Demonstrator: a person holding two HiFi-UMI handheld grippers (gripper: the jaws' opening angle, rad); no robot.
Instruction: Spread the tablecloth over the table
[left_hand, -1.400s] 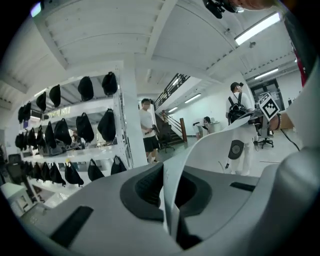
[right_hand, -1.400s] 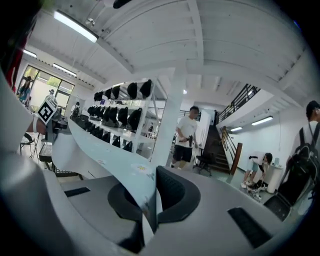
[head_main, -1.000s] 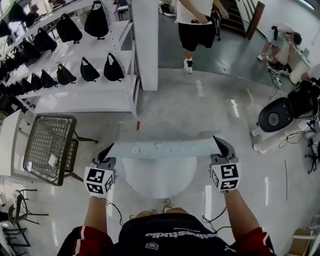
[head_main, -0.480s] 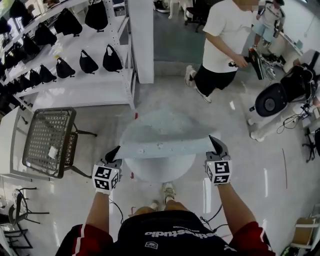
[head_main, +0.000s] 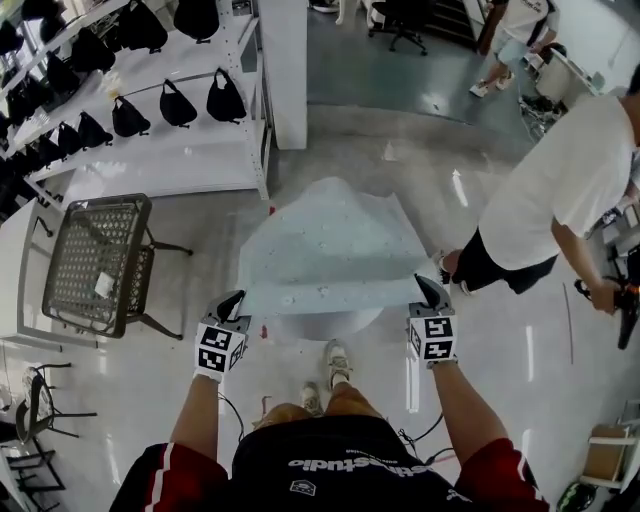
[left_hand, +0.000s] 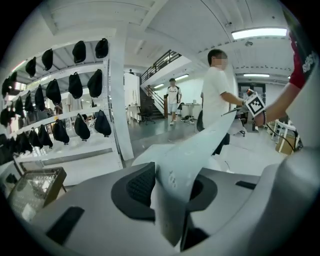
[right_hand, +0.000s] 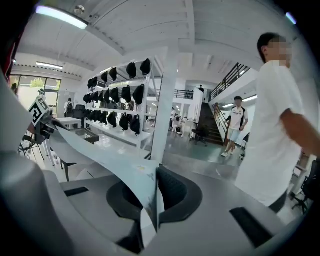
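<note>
the pale blue tablecloth (head_main: 330, 250) lies draped over the round white worktop (head_main: 322, 324), humped at the worktop's far side, its near edge stretched straight along the side closest to the wearer. at that edge's left end the left hand-held gripper (head_main: 234, 298) is opening, jaws well apart, the cloth corner hanging loose between them. at the right end the right hand-held gripper (head_main: 430, 286) is just beginning to open, its corner pinched between the pads. each carries a cube of black-and-white square markers (no words on them). the wearer's black shirt (head_main: 330, 465) bears white print, only "studio" legible.
</note>
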